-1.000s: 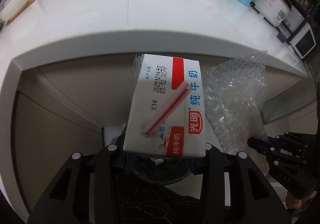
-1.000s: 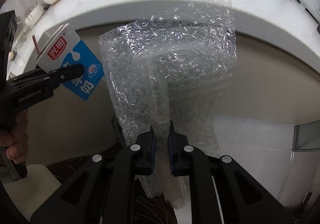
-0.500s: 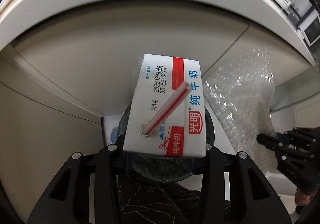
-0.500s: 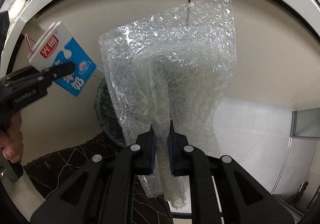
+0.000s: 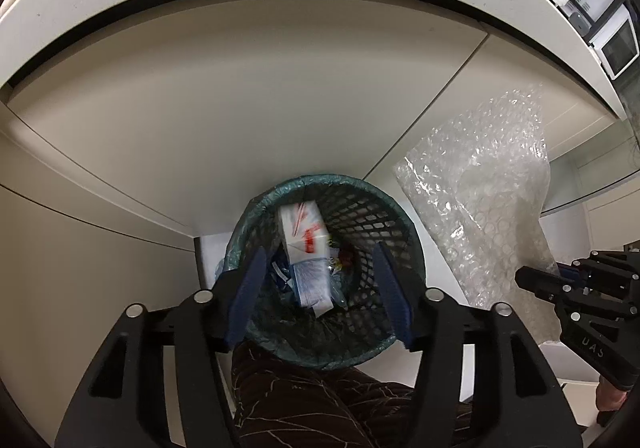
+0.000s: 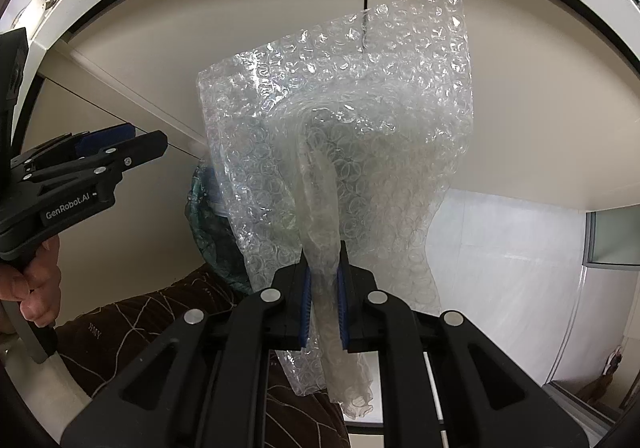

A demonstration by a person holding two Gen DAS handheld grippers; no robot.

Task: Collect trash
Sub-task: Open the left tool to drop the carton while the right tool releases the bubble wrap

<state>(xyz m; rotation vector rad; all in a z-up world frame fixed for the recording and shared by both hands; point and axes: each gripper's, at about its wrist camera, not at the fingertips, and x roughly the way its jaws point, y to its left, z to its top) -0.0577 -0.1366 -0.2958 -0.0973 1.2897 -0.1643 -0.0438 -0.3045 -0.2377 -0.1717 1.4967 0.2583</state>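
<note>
Directly below the left tongs [image 5: 318, 288], I am looking into the trash basket [image 5: 404, 232], a dark mesh bin lined with a green bag, standing on the floor against the cabinet front [image 5: 280, 107]. The left tongs' jaws have just been opening; they are standing apart with nothing between them. The milk carton [image 5: 306, 248] is lying inside the basket among other scraps, clear of both blue pads [image 5: 250, 288]. I am judging the carton's drop as done.

The step now in hand is the second piece. I am holding the bubble wrap [image 6: 340, 127] in the right tongs [image 6: 323, 304], jaws clamped on a bunched fold of it, with the rest of the sheet fanning out ahead of the fingers. In the left wrist view the sheet is hanging to the right of the basket, beside the rim and not over it.

The next move calls for:
1. Clearing the left tongs away from the basket mouth.
2. Carrying the right tongs across until the sheet is hanging over the opening.
3. Lowering before releasing, since the sheet is wide and light and is likely to catch on the rim or drift outside.
</note>
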